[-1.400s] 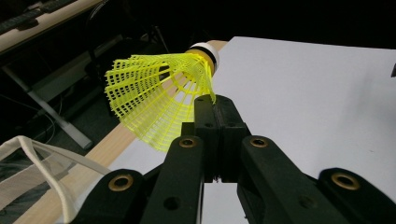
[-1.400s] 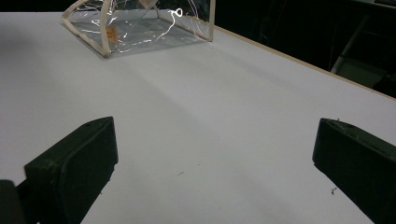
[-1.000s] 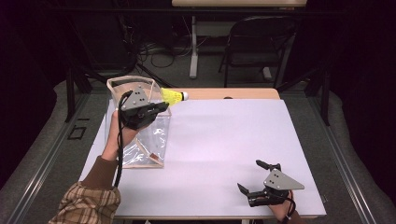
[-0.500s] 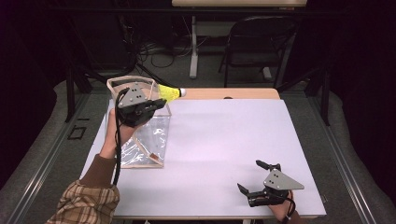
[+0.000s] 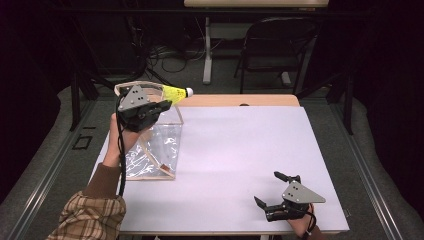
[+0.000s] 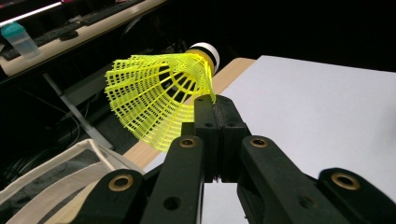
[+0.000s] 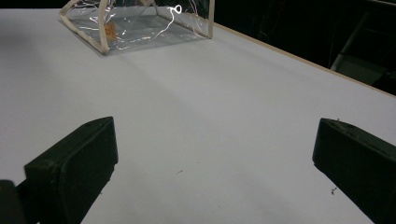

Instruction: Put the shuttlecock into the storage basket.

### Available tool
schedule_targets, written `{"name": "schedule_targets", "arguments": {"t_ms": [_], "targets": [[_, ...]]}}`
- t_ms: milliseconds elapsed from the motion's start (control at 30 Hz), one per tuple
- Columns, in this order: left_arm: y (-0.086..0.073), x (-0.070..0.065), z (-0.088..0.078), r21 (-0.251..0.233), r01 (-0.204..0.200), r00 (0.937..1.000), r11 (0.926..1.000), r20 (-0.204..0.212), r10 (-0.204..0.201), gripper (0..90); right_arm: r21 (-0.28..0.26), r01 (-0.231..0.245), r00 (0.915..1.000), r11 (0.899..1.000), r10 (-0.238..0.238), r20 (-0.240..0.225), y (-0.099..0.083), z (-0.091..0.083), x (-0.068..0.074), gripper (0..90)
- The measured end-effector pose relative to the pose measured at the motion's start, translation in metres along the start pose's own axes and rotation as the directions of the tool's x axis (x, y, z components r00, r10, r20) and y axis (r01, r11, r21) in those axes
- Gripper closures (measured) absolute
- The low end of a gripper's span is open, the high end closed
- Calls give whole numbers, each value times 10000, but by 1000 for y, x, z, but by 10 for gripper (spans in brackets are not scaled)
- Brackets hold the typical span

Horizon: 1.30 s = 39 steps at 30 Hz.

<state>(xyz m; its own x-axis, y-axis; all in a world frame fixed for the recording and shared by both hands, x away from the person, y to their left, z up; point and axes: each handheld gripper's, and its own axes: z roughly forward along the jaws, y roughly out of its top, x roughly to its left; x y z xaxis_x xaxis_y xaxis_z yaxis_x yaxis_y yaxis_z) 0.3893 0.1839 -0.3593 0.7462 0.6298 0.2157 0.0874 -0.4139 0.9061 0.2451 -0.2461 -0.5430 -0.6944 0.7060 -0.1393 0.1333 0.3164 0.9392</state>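
**Shuttlecock held aloft over the bag at the worktop's far left**

Since the earlier frames, the left gripper has carried the yellow shuttlecock slightly lower and closer to the bag's mouth, while the right gripper has stayed put near the near right corner.

High view: the left gripper [image 5: 167, 103] is raised above the far left part of the white worktop [image 5: 240, 150], its fingers clenched on the skirt of the shuttlecock [image 5: 178, 93], whose white cork tip points toward the far edge. Directly beneath it stands a clear plastic bag [image 5: 155, 145] with cream trim, its mouth open upward, sitting along the left edge of the worktop. The right gripper [image 5: 272, 192] rests low near the near right corner, well apart from the bag, with its fingers spread wide and nothing between them.

Left gripper view: the two black fingers [image 6: 205, 121] press together on the lower rim of the yellow mesh skirt of the shuttlecock [image 6: 154, 98]; the cork points away. The mesh edge of the bag [image 6: 56, 172] shows at lower left, below the gripper.

Right gripper view: the released fingers [image 7: 74, 163] stand far apart over bare worktop [image 7: 210, 116], and the bag [image 7: 140, 23] lies farther off toward the opposite edge.
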Motion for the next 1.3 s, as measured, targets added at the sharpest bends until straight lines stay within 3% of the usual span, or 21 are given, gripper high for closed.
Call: {"name": "schedule_targets", "arguments": {"t_ms": [1300], "targets": [[-3, 29, -20, -250, 504, 9945, 9984, -910, -524, 897, 31, 1, 10000, 10000, -2, 52, 0, 0, 0, 0]]}}
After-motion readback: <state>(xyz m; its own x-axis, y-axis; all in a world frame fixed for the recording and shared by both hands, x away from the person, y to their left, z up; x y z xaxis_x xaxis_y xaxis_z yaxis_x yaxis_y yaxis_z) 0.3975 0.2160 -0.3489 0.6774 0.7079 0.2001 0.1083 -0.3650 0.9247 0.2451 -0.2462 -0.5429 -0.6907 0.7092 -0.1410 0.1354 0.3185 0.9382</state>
